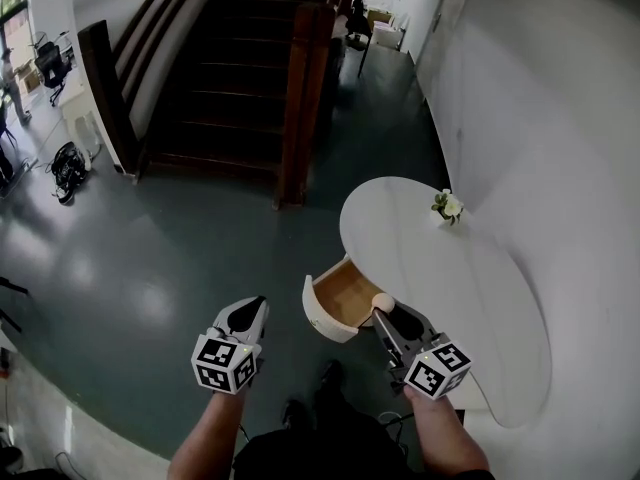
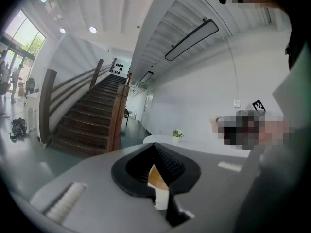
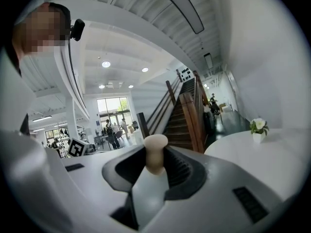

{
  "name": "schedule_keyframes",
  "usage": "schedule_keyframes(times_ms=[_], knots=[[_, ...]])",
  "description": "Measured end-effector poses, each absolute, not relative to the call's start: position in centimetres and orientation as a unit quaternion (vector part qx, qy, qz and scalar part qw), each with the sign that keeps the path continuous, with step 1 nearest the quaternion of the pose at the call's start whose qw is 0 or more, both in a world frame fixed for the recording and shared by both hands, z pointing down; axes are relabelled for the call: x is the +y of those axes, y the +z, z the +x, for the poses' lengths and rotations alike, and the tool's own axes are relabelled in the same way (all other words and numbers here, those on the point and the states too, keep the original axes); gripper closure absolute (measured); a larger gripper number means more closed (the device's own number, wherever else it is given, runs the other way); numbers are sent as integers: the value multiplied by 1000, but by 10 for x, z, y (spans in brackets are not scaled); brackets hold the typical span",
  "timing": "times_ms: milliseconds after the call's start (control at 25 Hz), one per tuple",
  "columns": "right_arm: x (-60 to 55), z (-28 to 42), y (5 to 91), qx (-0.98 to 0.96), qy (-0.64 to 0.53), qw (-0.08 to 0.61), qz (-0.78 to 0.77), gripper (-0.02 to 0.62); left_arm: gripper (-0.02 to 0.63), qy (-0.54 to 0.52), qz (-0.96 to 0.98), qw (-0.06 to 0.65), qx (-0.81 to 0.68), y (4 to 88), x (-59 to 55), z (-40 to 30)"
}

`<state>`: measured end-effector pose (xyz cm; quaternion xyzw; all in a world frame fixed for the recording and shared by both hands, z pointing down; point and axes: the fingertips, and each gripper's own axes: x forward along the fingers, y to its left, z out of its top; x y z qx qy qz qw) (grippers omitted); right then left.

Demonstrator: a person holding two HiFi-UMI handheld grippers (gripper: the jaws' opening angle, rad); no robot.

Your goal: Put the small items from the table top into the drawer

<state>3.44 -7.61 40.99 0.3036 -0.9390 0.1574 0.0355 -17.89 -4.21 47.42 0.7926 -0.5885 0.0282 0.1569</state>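
One beige knob (image 3: pixel 155 152) I'm pinching in right fingers (image 1: pixel 400 320) at the open drawer (image 1: pixel 325 320) to drop in; left fingers (image 1: pixel 248 316) idling shut, empty.

the drawer (image 1: pixel 338 303) is found open at the table's (image 1: pixel 470 298) left edge. a plant (image 1: pixel 447 206) is set on the table's far end, by the wall (image 1: pixel 560 118). stairs (image 1: pixel 240 68) are seen behind. the left gripper (image 1: pixel 254 310) is held left of the drawer, and the right gripper (image 1: pixel 384 310), with a knob (image 1: pixel 382 301) between its jaws, at the drawer's right edge.
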Motion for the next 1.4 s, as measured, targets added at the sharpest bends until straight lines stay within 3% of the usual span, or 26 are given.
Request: schedule_keyframes(times_ms=[840, 1400], knots=[[-256, 69, 441, -938, 200, 11, 283, 482, 595, 85, 793, 158, -582, 480, -217, -128], [-269, 56, 450, -931, 200, 35, 305, 482, 595, 92, 829, 149, -531, 487, -252, -113]])
